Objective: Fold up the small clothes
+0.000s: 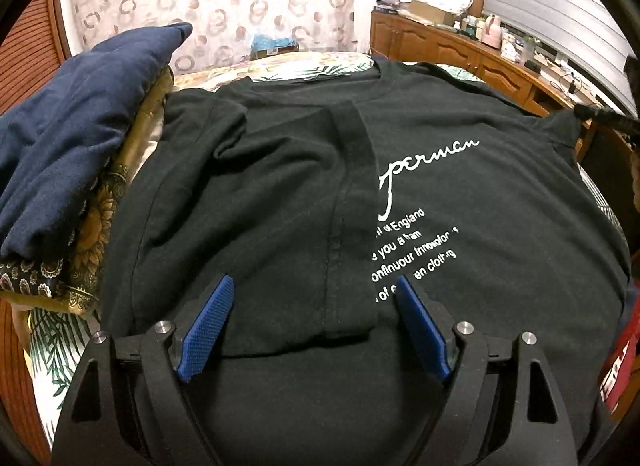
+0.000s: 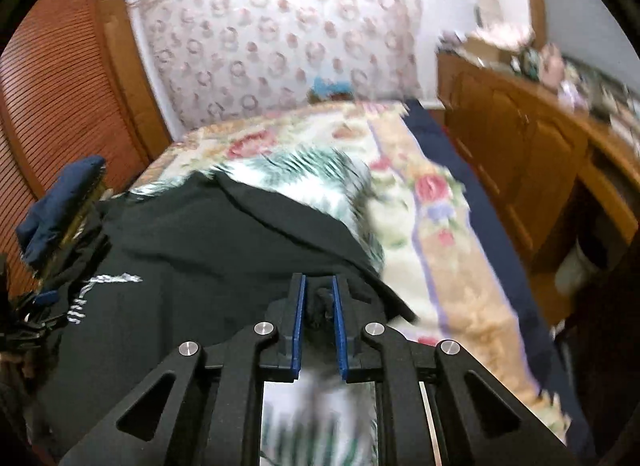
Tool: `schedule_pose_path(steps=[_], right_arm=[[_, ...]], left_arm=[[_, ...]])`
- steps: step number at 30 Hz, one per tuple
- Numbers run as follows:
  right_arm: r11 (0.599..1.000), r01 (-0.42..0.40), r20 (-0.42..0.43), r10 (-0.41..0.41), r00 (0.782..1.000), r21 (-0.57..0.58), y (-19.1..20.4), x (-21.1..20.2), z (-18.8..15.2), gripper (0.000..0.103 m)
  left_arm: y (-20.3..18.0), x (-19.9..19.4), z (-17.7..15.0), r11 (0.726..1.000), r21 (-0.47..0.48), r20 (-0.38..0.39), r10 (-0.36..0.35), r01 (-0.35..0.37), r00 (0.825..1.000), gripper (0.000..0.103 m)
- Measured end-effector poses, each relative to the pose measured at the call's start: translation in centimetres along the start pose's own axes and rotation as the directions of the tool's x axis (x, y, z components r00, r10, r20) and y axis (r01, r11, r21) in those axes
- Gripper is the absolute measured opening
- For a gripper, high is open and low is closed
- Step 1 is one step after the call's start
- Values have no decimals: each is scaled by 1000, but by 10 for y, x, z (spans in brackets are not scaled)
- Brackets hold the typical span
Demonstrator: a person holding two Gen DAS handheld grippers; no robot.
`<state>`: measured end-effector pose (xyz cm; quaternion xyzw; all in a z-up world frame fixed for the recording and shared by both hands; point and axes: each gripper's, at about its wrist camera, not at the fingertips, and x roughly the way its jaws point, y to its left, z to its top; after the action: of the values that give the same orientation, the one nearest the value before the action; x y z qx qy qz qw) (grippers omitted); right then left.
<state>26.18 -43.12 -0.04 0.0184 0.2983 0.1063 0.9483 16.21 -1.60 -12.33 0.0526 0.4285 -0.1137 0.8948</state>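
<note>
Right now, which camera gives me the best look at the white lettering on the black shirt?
The left wrist view: the white lettering sits sharp and readable on the black shirt. The right wrist view shows only a blurred scrap of it at the left edge.

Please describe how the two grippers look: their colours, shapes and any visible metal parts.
Both match: the left gripper and the right gripper have black plastic frames with triangular cut-outs, round silver bolt heads at the joints, and flat blue textured finger pads. No cables show.
</note>
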Motion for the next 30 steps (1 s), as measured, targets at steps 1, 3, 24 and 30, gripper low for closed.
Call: schedule_pose_path(steps=[1, 3, 24, 30], right_arm=[[1000, -13, 11, 13, 1000, -21, 10, -1, 2, 13], [996, -51, 33, 54, 998, -73, 35, -7, 5, 13], [994, -66, 2, 66, 998, -92, 73, -3, -29, 47], [999, 23, -104, -27, 994, -42, 43, 38, -42, 47]], left_arm=[[0, 0, 0, 1000, 1, -1, 0, 0, 1000, 86], [0, 1, 1, 1000, 2, -2, -1, 1, 1000, 86], [0, 2, 1, 1000, 3, -2, 1, -1, 1000, 86], [2, -4, 2, 1000, -6, 27, -9, 9, 1000, 86]])
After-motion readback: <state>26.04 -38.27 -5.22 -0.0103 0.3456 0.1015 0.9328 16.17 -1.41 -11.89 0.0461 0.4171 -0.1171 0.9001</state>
